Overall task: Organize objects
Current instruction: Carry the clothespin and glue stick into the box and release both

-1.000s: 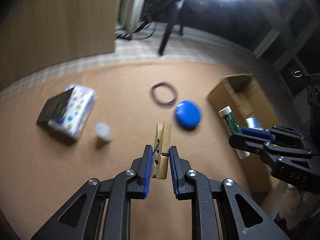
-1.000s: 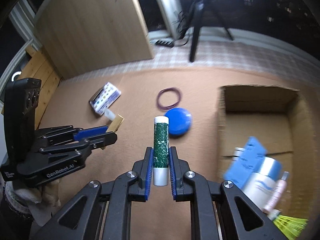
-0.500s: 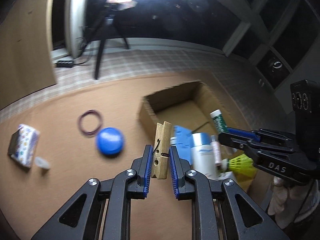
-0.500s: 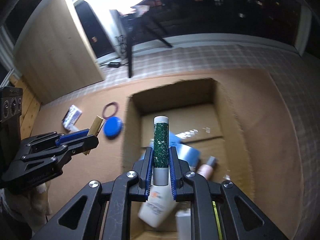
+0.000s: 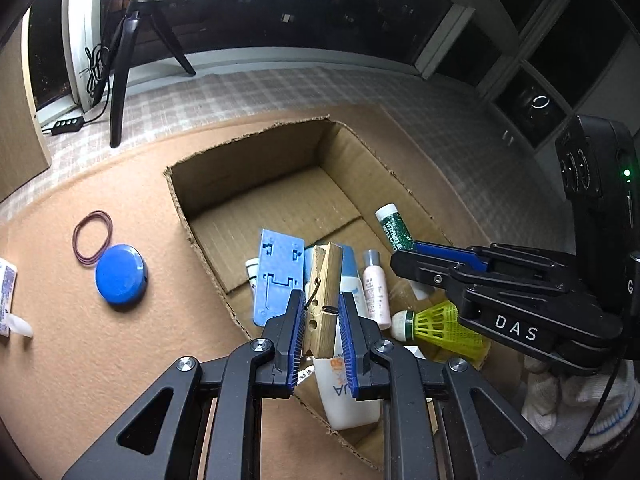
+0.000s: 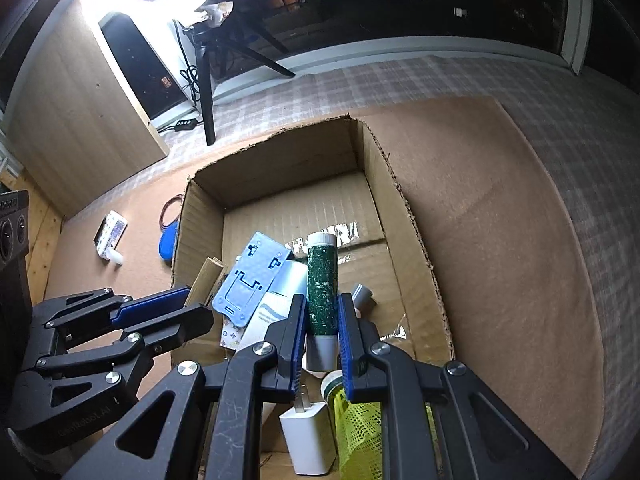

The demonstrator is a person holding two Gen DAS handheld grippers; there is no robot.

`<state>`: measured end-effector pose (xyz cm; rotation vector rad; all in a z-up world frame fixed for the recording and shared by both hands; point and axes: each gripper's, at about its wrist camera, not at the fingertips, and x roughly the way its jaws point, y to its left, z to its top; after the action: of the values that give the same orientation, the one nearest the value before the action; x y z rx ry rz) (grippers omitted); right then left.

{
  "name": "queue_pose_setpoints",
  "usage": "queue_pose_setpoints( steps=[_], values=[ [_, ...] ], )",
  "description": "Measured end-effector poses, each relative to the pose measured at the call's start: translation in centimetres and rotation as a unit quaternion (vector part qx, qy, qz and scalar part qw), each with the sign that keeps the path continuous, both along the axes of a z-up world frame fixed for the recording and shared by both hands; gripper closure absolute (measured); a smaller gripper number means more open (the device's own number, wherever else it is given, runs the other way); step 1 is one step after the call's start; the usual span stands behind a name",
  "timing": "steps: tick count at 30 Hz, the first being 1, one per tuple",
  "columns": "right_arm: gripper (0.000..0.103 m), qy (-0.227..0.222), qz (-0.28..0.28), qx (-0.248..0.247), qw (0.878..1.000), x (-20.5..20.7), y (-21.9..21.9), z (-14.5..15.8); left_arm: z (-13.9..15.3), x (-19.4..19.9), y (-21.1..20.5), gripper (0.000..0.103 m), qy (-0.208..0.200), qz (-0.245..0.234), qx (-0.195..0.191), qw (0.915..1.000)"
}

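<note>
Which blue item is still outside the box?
The round blue disc, lying on the brown mat beside the rubber band. The flat blue plastic plate is already inside the cardboard box.

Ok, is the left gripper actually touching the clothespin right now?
Touching. The left wrist view shows the wooden clothespin pinched between the left gripper, both blue pads pressed flat against its sides with no gap, above the cardboard box.

Bottles (image 5: 375, 294), shuttlecock (image 5: 440, 322) in box (image 5: 256, 160); disc (image 5: 120, 274), rubber band (image 5: 93, 237) left of box.

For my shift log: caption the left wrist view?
Left gripper holds wooden clothespin above the cardboard box.
</note>
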<state>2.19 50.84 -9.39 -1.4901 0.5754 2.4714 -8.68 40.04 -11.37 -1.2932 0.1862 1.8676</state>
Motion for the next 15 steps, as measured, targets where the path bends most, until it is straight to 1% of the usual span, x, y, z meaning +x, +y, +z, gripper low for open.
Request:
queue_pose_setpoints(
  steps=[3, 5, 6, 7, 11, 13, 15],
  values=[
    [0.088, 0.001, 0.001, 0.002, 1.000, 0.2, -0.2, 0.0, 0.0, 0.1, -0.3, 0.081, -0.003, -0.006, -0.003, 1.0000],
    [0.080, 0.004, -0.001, 0.000, 1.000, 0.3, -0.3, 0.2, 0.2, 0.1, -0.8, 0.073, -0.002, -0.004, 0.000, 1.0000],
    [0.075, 0.007, -0.004, 0.001, 1.000, 0.4, -0.3, 0.3, 0.5, 0.1, -1.2, 0.072, 0.000, -0.001, 0.001, 1.0000],
    [0.072, 0.009, -0.006, 0.003, 1.000, 0.4, -0.4, 0.5, 0.5, -0.1, -1.5, 0.072, 0.001, 0.001, 0.002, 1.0000],
    [0.070, 0.019, -0.005, -0.001, 1.000, 0.8, -0.9, 1.5, 1.5, -0.7, -3.8, 0.072, 0.000, 0.021, 0.008, 0.9998],
    [0.067, 0.027, -0.003, -0.001, 1.000, 1.1, -1.3, 2.3, 2.4, -0.9, -5.6, 0.072, 0.002, 0.030, 0.014, 0.9994],
    [0.065, 0.036, -0.001, -0.002, 0.999, 1.4, -1.6, 3.3, 3.7, -1.0, -7.8, 0.072, 0.015, 0.041, 0.016, 0.9989]
  ],
)
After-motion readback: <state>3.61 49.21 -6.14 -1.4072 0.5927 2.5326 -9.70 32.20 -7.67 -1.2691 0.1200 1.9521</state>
